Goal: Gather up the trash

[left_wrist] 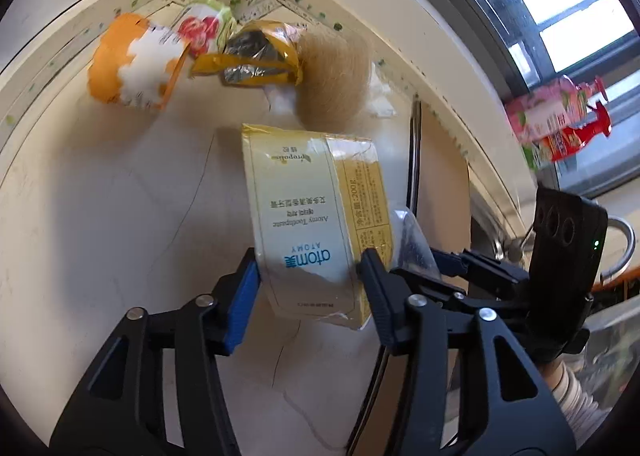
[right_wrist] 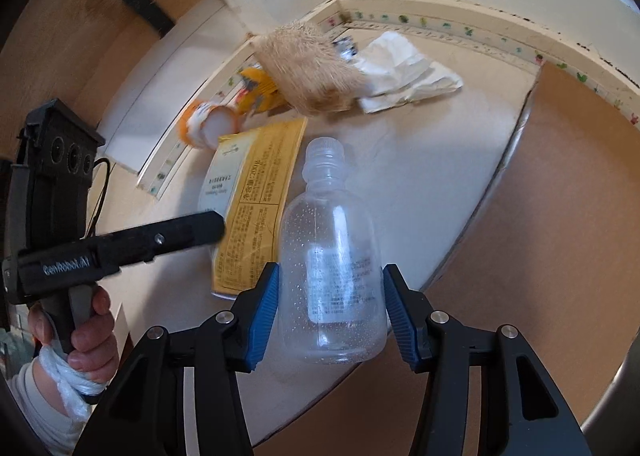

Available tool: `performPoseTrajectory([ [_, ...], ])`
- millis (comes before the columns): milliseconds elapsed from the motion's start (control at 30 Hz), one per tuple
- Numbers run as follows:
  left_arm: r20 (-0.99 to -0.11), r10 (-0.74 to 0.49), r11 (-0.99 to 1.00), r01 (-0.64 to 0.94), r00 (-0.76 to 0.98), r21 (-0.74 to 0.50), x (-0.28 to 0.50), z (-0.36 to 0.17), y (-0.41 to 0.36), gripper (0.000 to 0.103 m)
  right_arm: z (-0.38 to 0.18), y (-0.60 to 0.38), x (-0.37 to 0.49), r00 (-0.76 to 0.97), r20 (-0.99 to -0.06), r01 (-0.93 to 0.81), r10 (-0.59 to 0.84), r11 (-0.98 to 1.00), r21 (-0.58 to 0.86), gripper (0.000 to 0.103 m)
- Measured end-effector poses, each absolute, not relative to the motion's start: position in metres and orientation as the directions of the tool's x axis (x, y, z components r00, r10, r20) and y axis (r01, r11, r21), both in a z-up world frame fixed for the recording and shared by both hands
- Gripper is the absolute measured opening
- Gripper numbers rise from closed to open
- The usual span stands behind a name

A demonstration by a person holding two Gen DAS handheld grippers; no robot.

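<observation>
A yellow and white toothpaste box [left_wrist: 316, 215] sits between the blue pads of my left gripper [left_wrist: 308, 272], which is shut on its near end. In the right wrist view the same box [right_wrist: 256, 191] shows beside a black finger of the left gripper [right_wrist: 180, 234], held by a hand [right_wrist: 88, 332]. My right gripper [right_wrist: 330, 280] is shut on a clear, empty plastic bottle [right_wrist: 332, 256] with a white label, neck pointing away. In the left wrist view that bottle [left_wrist: 412, 236] shows only partly, behind the box.
More litter lies in the corner by the skirting: an orange and white cup [left_wrist: 132, 63], a fruit-printed wrapper [left_wrist: 204, 27], a yellow and black wrapper [left_wrist: 260, 55], a tan furry piece [left_wrist: 332, 79], crumpled white paper [right_wrist: 400, 67]. A brown board [right_wrist: 540, 215] lies right.
</observation>
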State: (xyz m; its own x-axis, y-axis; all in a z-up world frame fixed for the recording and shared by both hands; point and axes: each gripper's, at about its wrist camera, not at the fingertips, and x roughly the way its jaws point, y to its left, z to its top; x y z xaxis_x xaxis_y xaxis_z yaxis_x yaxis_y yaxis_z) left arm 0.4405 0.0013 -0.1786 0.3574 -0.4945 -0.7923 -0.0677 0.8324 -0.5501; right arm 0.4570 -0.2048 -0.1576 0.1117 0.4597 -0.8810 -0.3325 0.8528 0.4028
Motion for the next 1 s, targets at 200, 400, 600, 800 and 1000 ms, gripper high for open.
performPoseTrajectory([
  [200,-0.786,-0.501,0.825,-0.075,0.361,-0.560,0.418,-0.181,0.013,0.055,-0.153,-0.185,0.433,0.107,-0.883,-0.376,0.457,0.841,0.390,0.052],
  [400,-0.796,-0.489,0.845,-0.033,0.357,-0.534,0.404,-0.178,0.011,0.064,-0.150,-0.171,0.424,0.100,-0.883,-0.385,0.458,0.836,0.390,0.052],
  [600,-0.769,-0.509,0.833,-0.004,0.386,-0.553,0.384,-0.166,0.018,0.053,-0.137,-0.168,0.408,0.108,-0.879,-0.394,0.465,0.831,0.392,0.052],
  [800,-0.752,-0.532,0.823,0.031,0.389,-0.567,0.358,-0.149,0.031,0.042,-0.127,-0.175,0.385,0.111,-0.876,-0.350,0.469,0.843,0.407,0.052],
  [1000,-0.730,-0.551,0.813,0.061,0.405,-0.580,0.316,-0.128,0.048,0.004,-0.116,-0.182,0.348,0.155,-0.890,-0.260,0.430,0.886,0.383,0.051],
])
